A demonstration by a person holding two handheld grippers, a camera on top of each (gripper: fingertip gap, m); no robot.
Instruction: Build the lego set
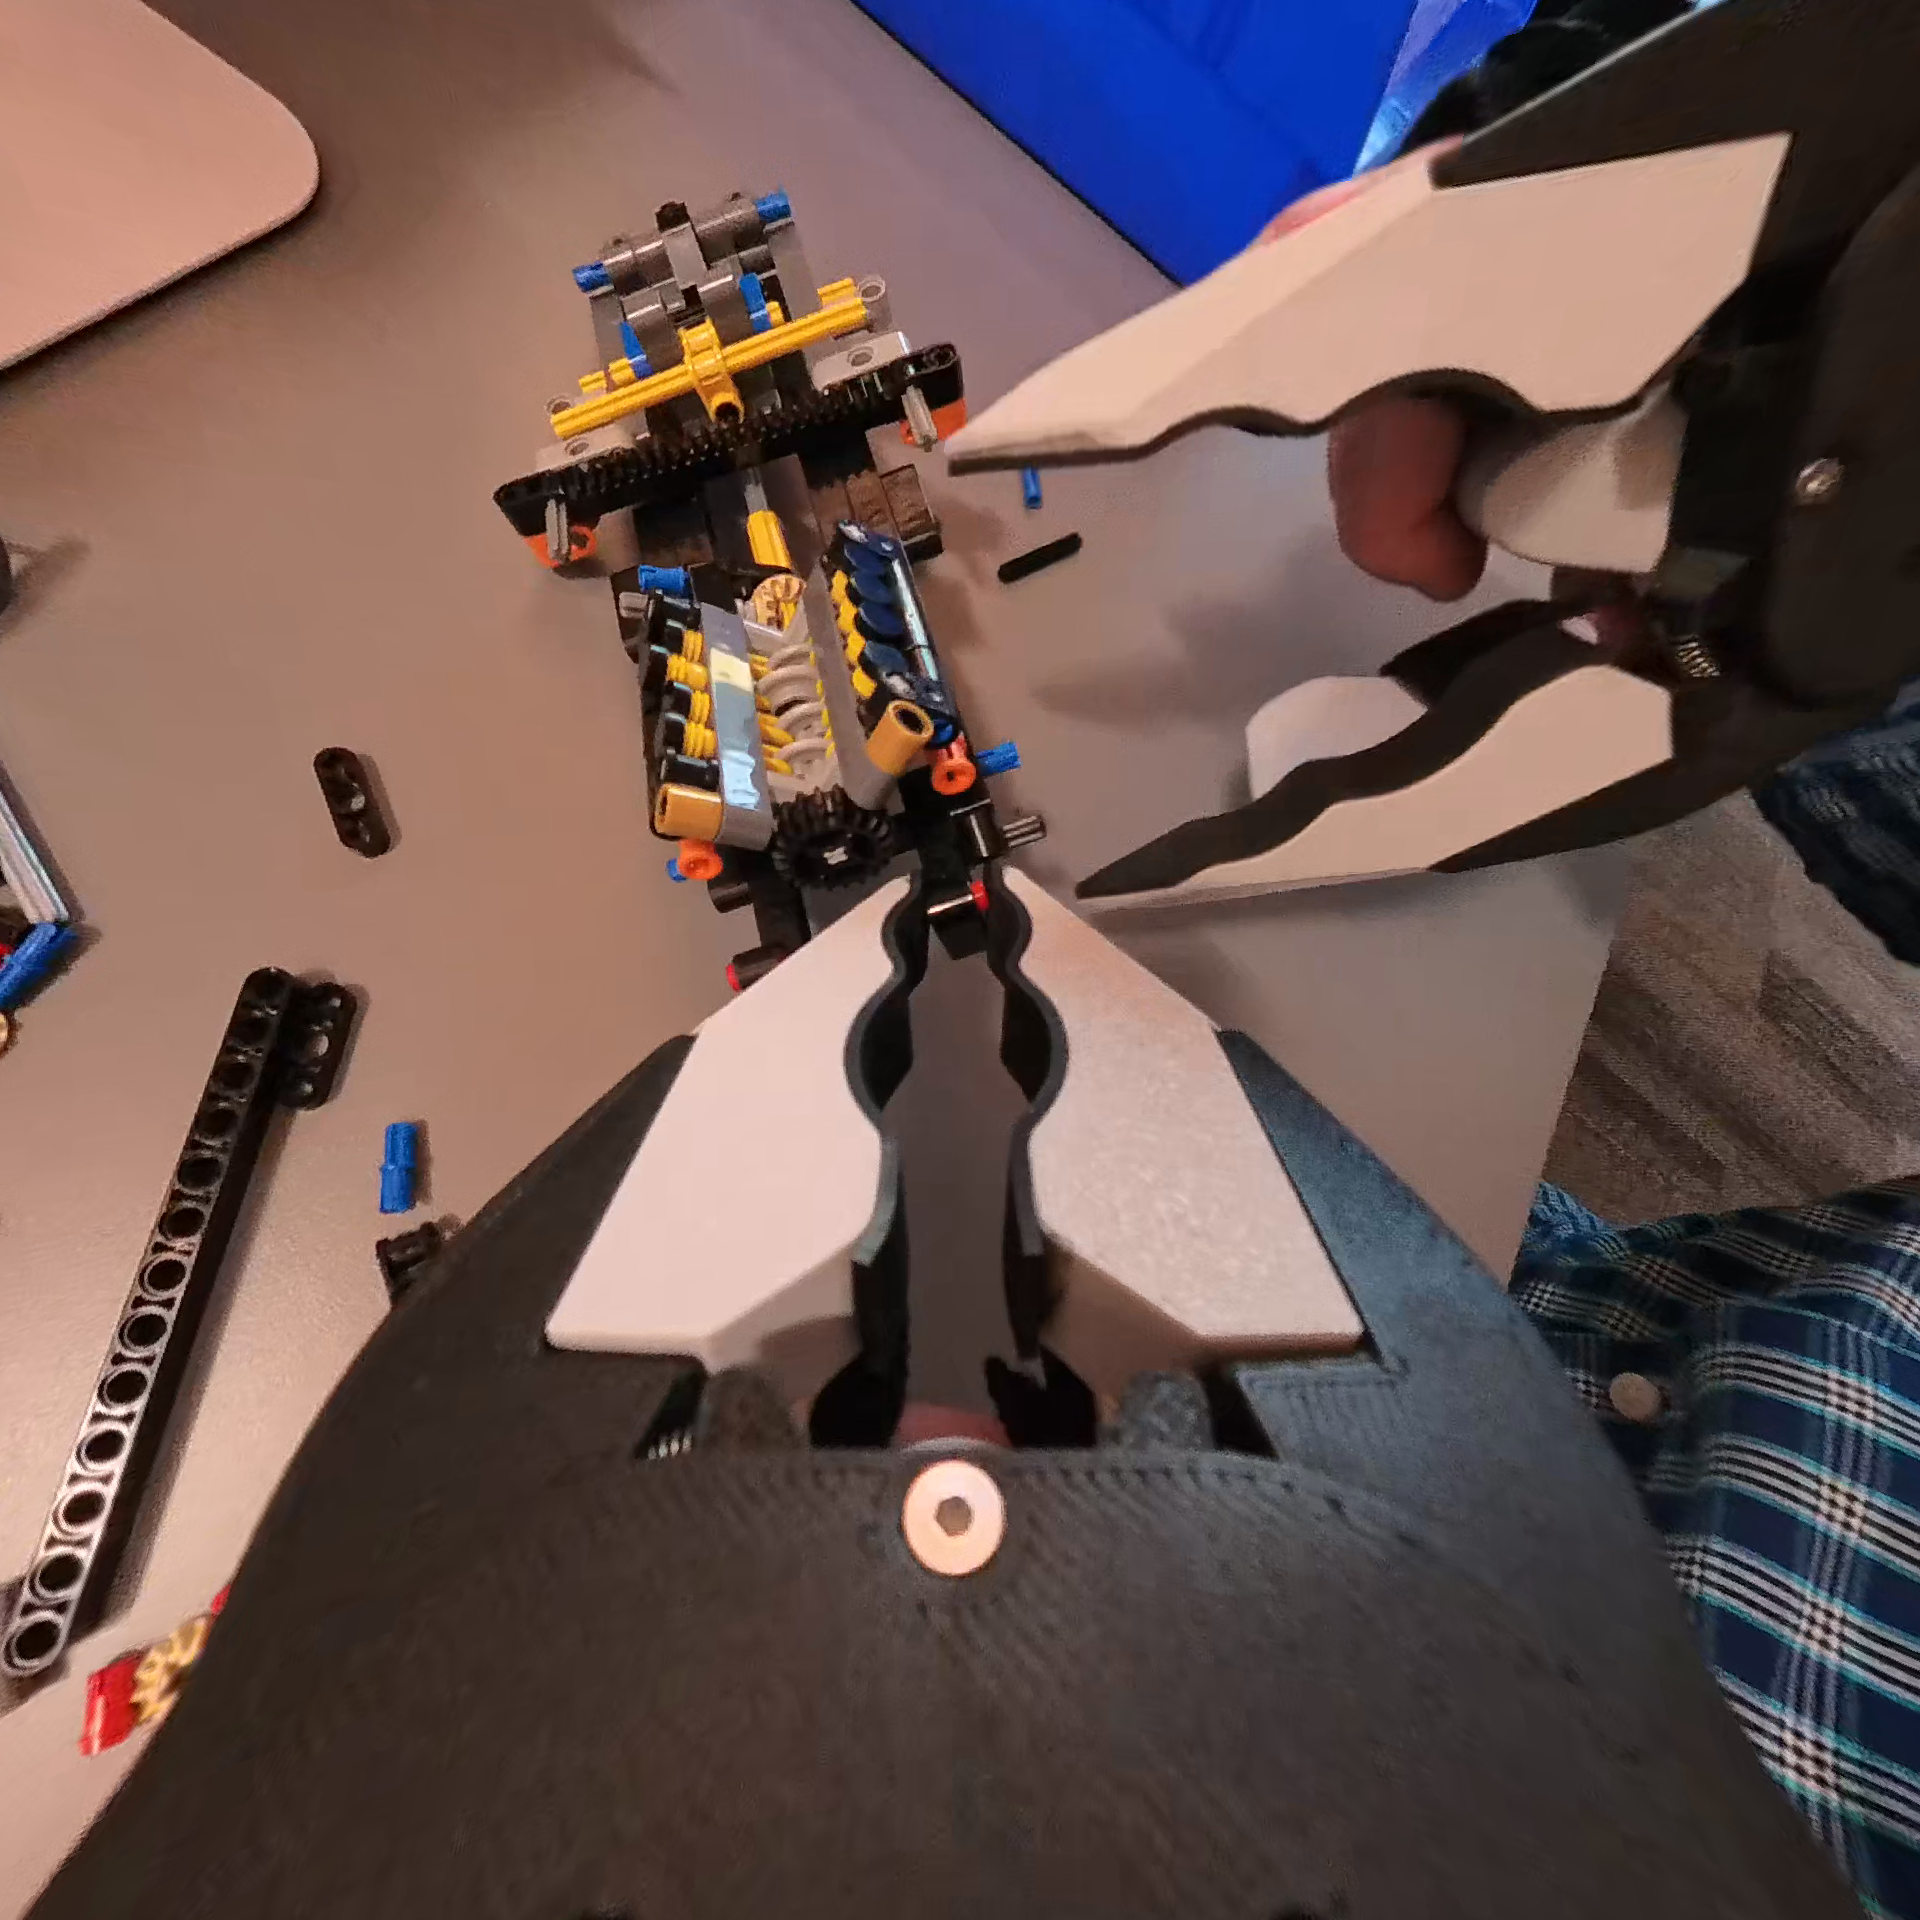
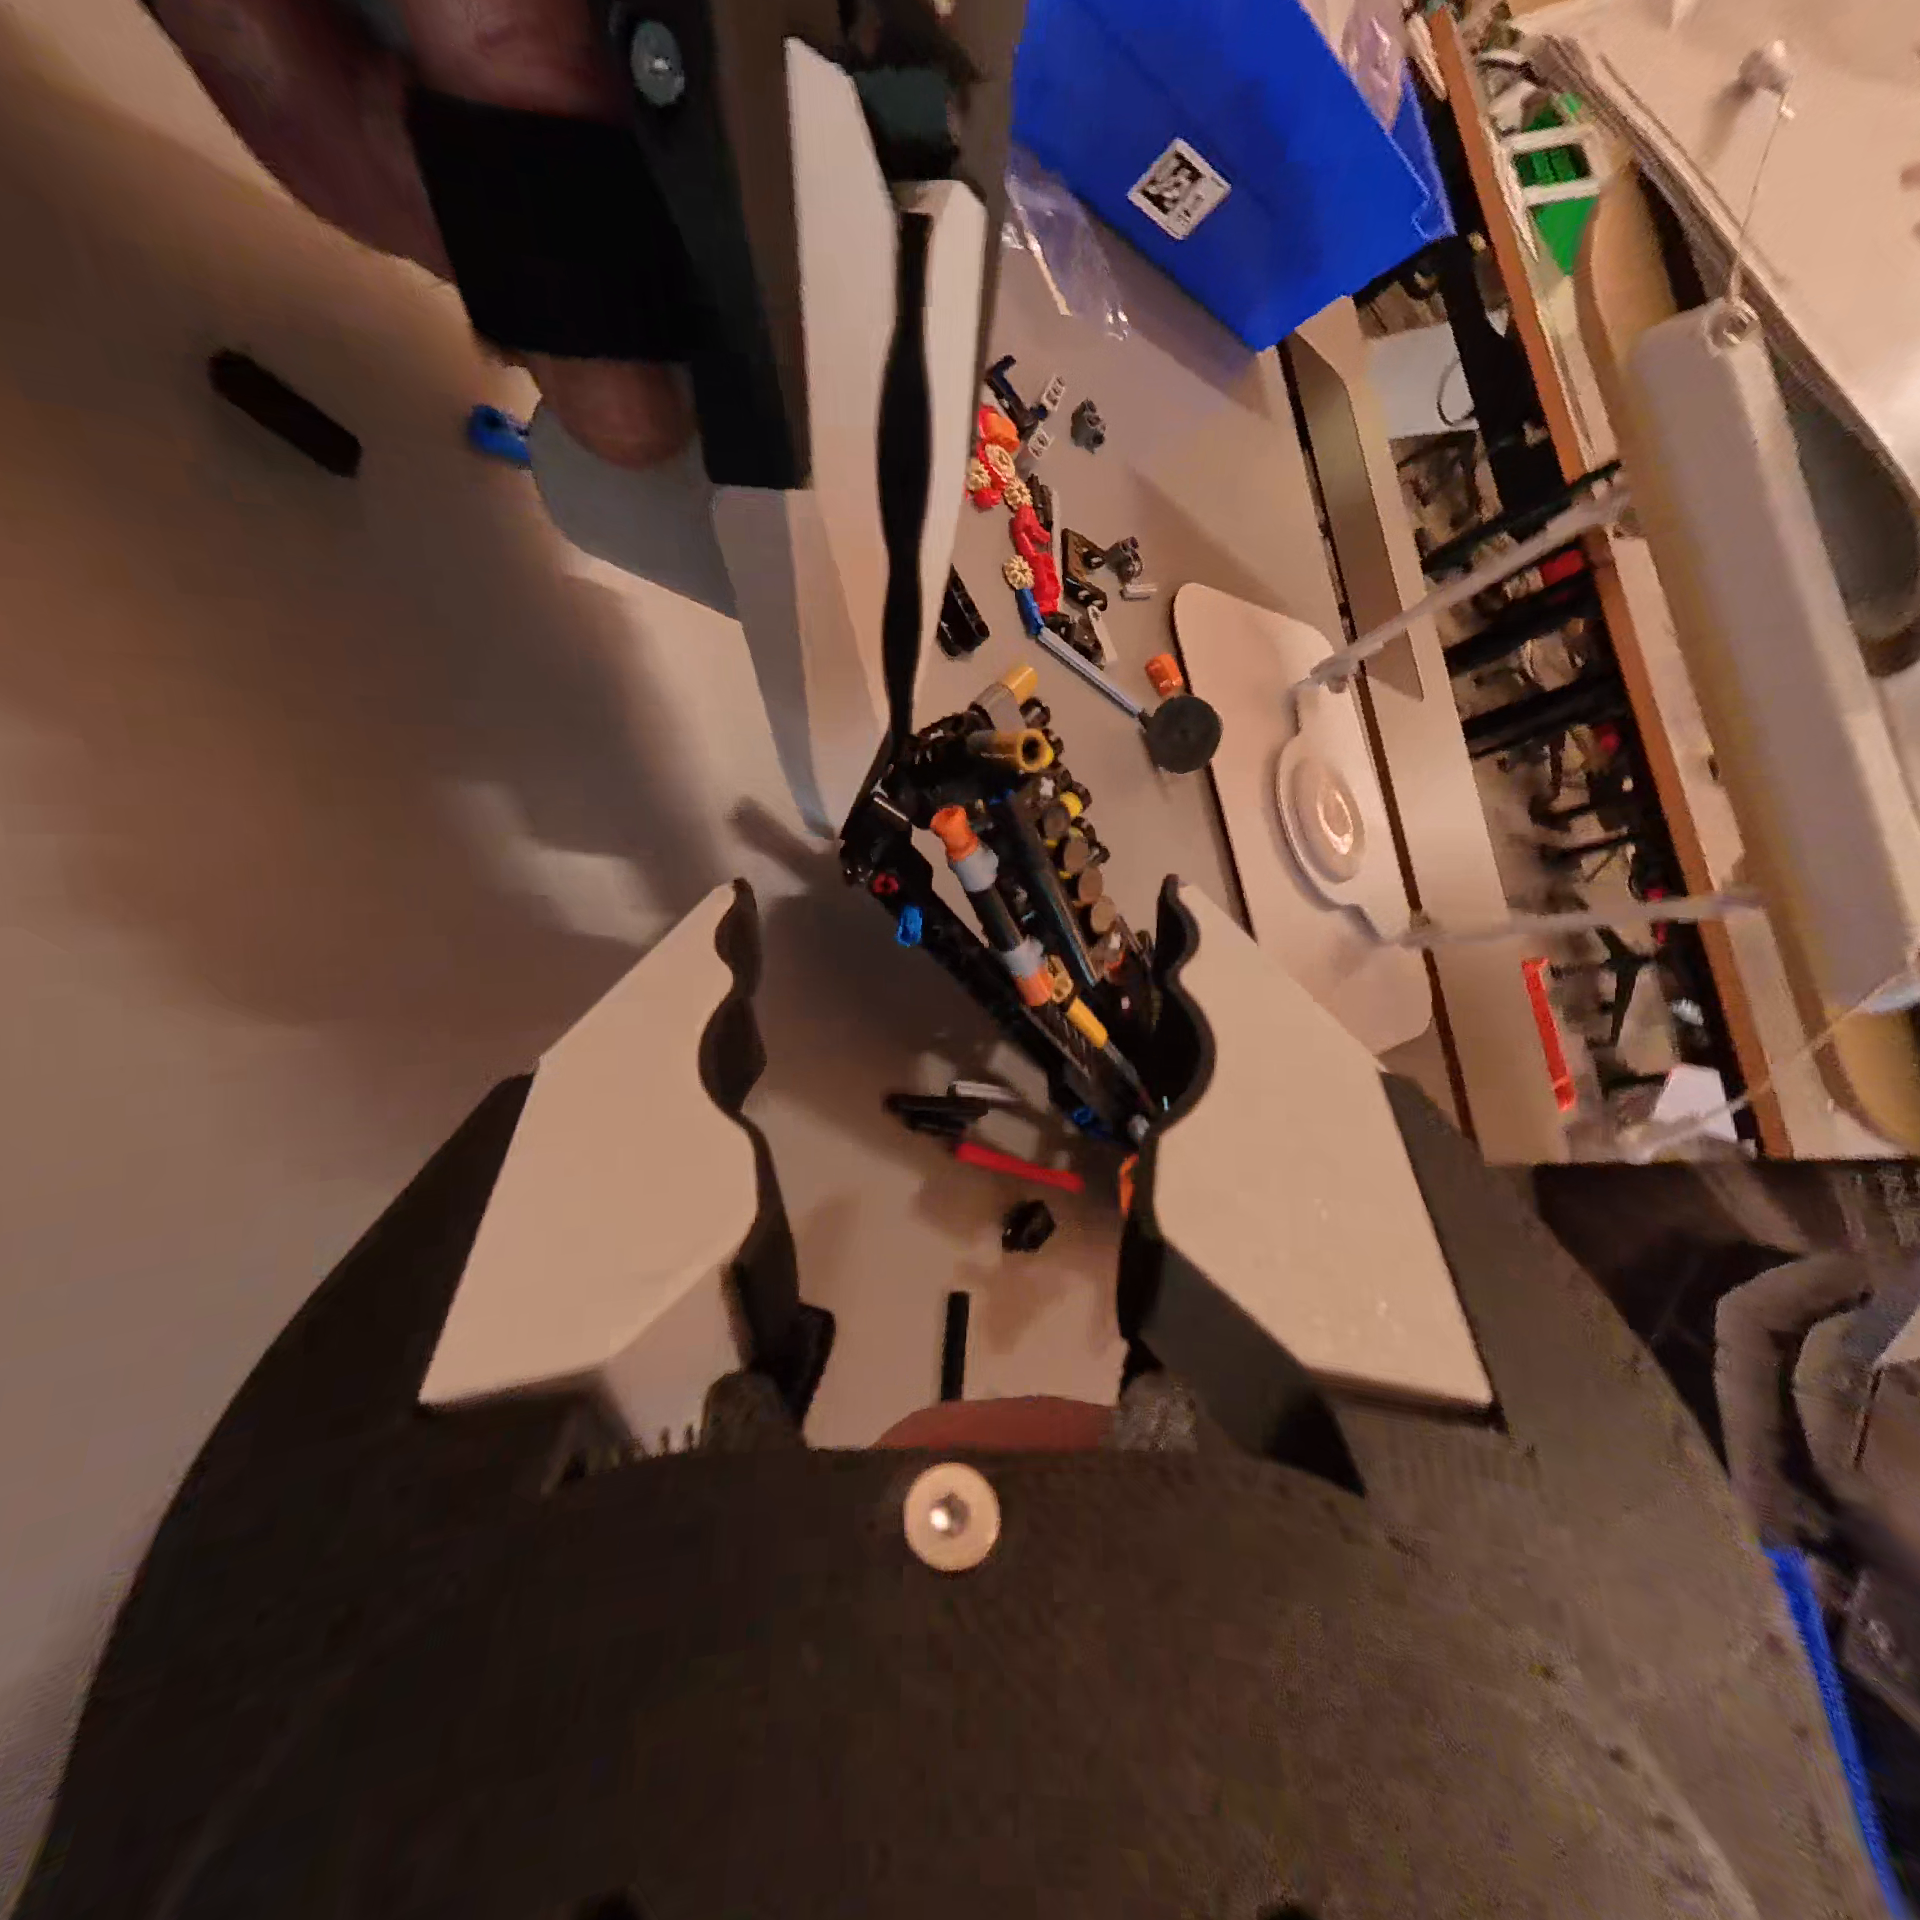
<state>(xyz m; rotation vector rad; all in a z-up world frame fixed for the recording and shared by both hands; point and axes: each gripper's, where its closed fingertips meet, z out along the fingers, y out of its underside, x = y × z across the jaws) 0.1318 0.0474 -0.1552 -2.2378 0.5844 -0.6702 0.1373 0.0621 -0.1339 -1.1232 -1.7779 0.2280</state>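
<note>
The left gripper is pinched tight on the near end of the lego model, its two tips closed on a black part with a red pin at the model's rear corner. The model lies lengthwise on the grey table, pointing away from the left wrist camera. The right gripper hangs to the model's right with its jaws spread wide and nothing between them; in its own view its tips frame the model's far end without touching it. Near the left gripper lie one long black beam and one blue pin; one short black beam sits farther out. Beyond the model stands one blue bin.
</note>
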